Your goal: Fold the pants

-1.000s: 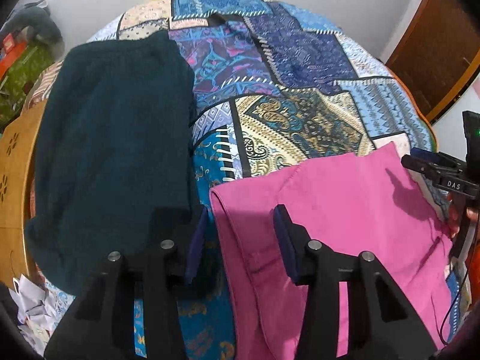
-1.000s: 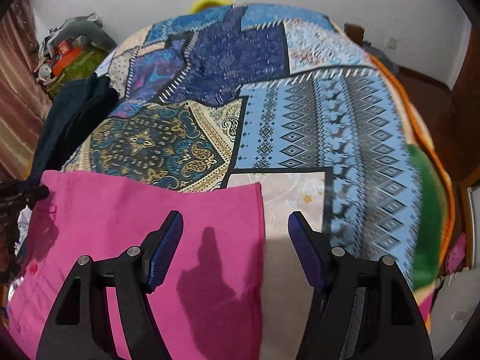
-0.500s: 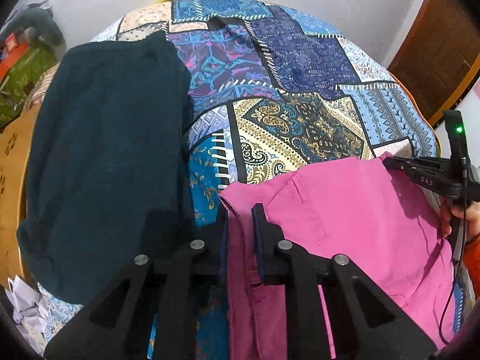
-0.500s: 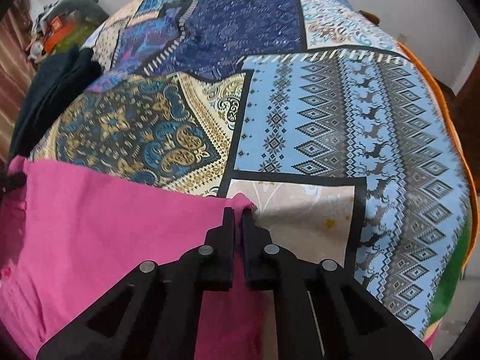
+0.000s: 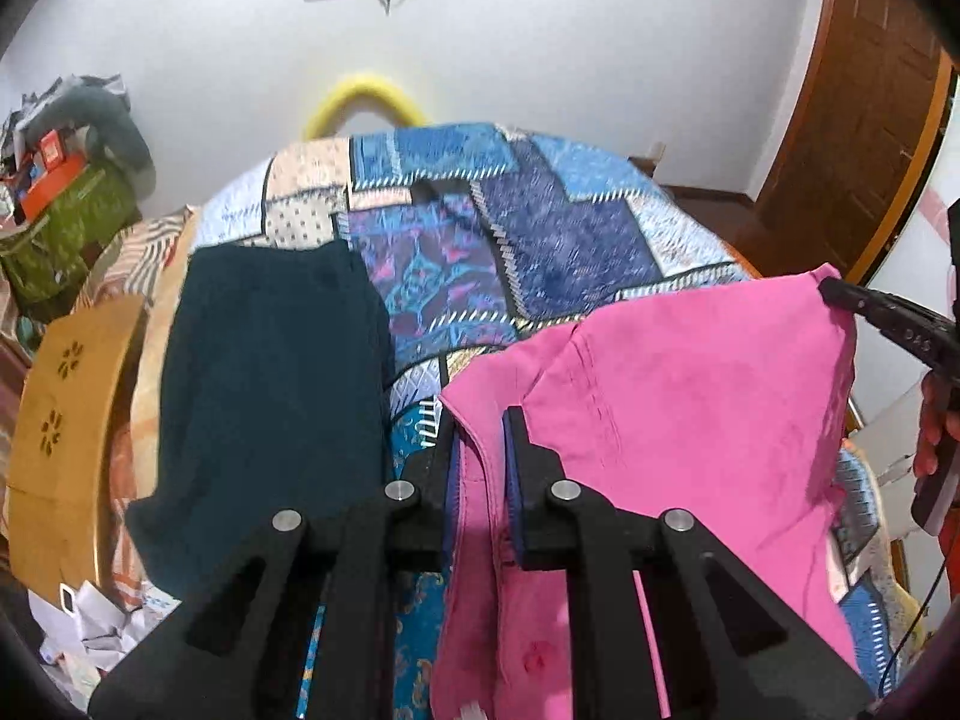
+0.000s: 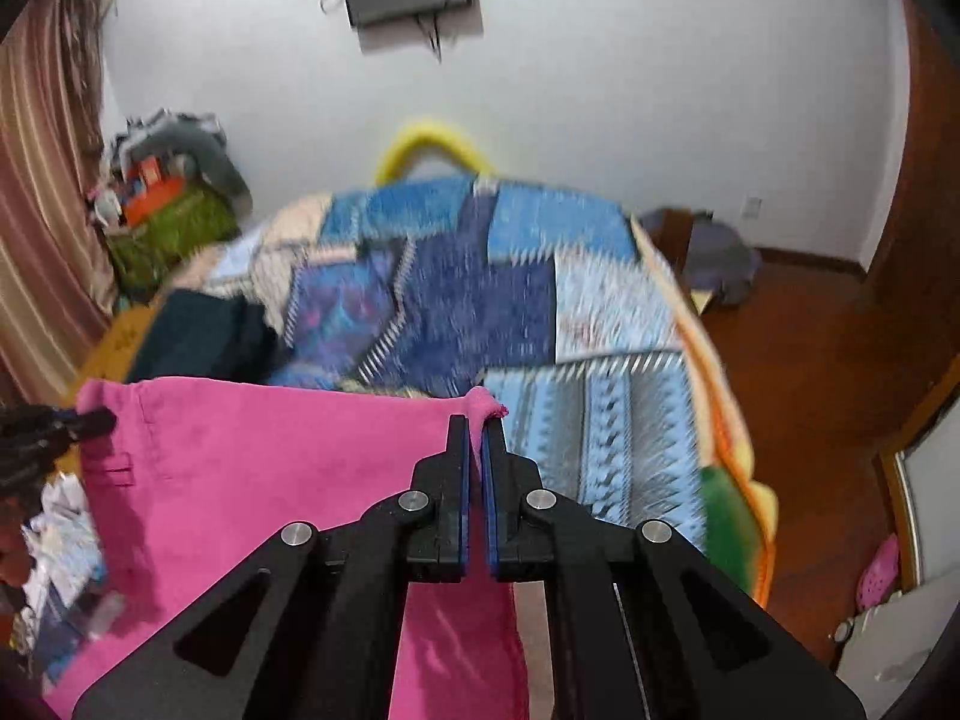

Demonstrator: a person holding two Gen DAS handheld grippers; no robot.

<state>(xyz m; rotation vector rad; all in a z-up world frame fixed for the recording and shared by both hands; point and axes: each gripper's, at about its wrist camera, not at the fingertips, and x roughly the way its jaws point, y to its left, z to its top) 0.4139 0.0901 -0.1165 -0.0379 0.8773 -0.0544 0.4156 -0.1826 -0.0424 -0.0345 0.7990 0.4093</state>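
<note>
Patchwork-quilted bed (image 5: 540, 252) below: your left gripper (image 5: 480, 420) and right gripper (image 6: 476, 420) each pinch a corner of the pink pants (image 5: 690, 372), jaws just closed.

The pink pants (image 5: 690, 396) run off the bottom edge, and the patchwork bedspread (image 6: 480, 294) is motion-blurred.

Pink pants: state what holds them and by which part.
Pink pants: left hand-held gripper pinches one top corner, right hand-held gripper the other.
</note>
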